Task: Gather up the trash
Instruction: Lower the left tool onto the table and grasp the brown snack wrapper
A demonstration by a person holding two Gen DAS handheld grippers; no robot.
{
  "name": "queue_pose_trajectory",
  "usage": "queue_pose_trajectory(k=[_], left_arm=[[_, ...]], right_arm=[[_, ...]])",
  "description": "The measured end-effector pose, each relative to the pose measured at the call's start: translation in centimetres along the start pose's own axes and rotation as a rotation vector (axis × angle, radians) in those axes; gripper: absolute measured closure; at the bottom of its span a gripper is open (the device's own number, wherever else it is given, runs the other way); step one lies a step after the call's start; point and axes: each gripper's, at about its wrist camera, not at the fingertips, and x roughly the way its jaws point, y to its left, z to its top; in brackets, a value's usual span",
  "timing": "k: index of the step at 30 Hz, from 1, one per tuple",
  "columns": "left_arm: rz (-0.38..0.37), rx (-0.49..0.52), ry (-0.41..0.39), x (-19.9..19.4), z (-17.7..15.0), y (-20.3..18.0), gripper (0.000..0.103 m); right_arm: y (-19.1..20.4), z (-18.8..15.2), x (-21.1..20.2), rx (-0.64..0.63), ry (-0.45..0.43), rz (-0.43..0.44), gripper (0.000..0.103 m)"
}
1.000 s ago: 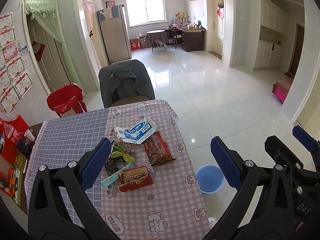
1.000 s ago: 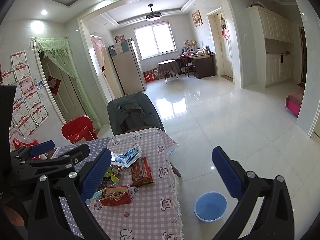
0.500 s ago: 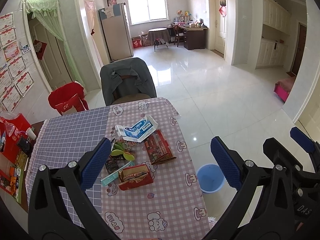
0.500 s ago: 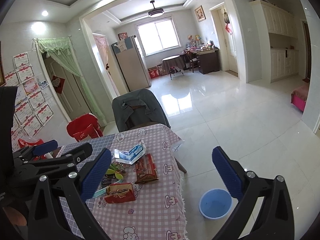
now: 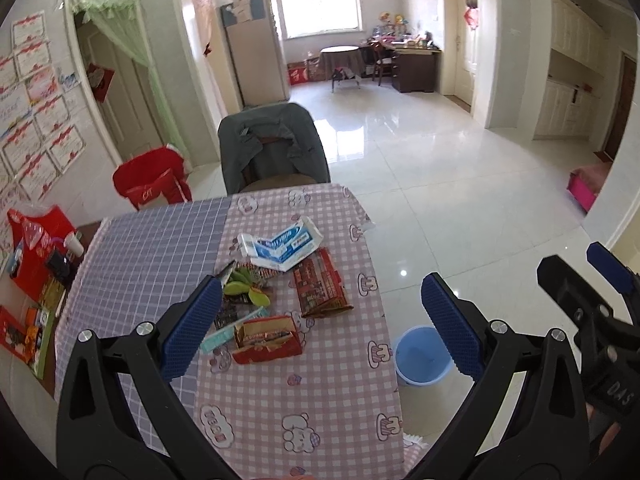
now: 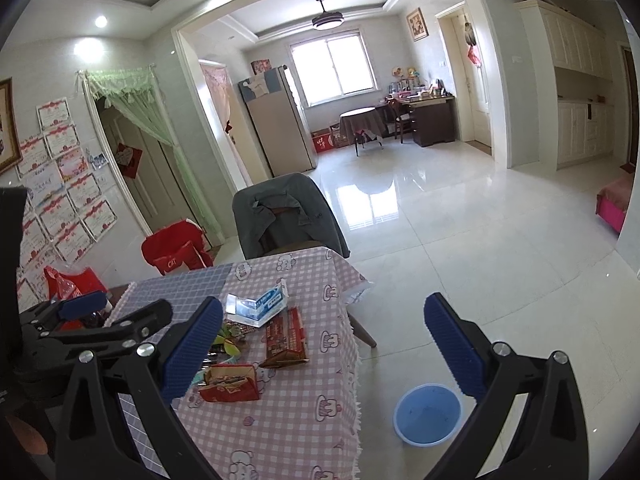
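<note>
A heap of trash lies on the pink checked tablecloth (image 5: 304, 396): a blue-and-white carton (image 5: 286, 244), a flattened red box (image 5: 320, 284), an open red packet (image 5: 266, 340), green peels (image 5: 246, 292) and dark wrappers. A blue bucket (image 5: 422, 356) stands on the floor right of the table. My left gripper (image 5: 320, 324) hovers open above the heap, holding nothing. My right gripper (image 6: 320, 352) is open too, higher and to the right, over the table edge, with the bucket (image 6: 428, 408) below it. The right gripper's black frame shows at the left wrist view's right edge.
A chair draped with a grey jacket (image 5: 272, 148) stands at the table's far end. A red bag (image 5: 152, 184) sits on the floor to the left. Red packs and small items (image 5: 36, 256) crowd the table's left edge. Shiny tiled floor (image 5: 460, 184) spreads to the right.
Both grippers have tilted slightly downward and eased closer to the table; the trash heap sits a little nearer in both views. Jaws stay open, nothing has been picked up.
</note>
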Motion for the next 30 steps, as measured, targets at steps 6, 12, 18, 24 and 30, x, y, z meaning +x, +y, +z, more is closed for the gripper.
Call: queue_pose_trajectory(k=[6,12,18,24,30], left_arm=[[0.025,-0.04,0.048,1.7,-0.4,1.7,0.005],[-0.007,-0.089,0.122,5.9,-0.7,5.6,0.005],[-0.03,-0.136,0.225,10.7,-3.2,10.2,0.005],[-0.068,-0.247,0.325,15.6,-5.8,15.7,0.005],[-0.078,-0.303,0.36,19.5,-7.9,19.6,0.006]], right_arm=[[0.8,0.0,2.4,-0.011,0.04,0.019,0.004],[3.3,-1.3,6.5,-0.013,0.106,0.005,0.004],[6.3,-4.0,12.2,-0.027,0.213,0.004,0.004],[9.6,-7.0,18.4,-0.059,0.325,-0.005,0.004],[10.5,-9.6,24.1,-0.025,0.424,-0.023,0.004]])
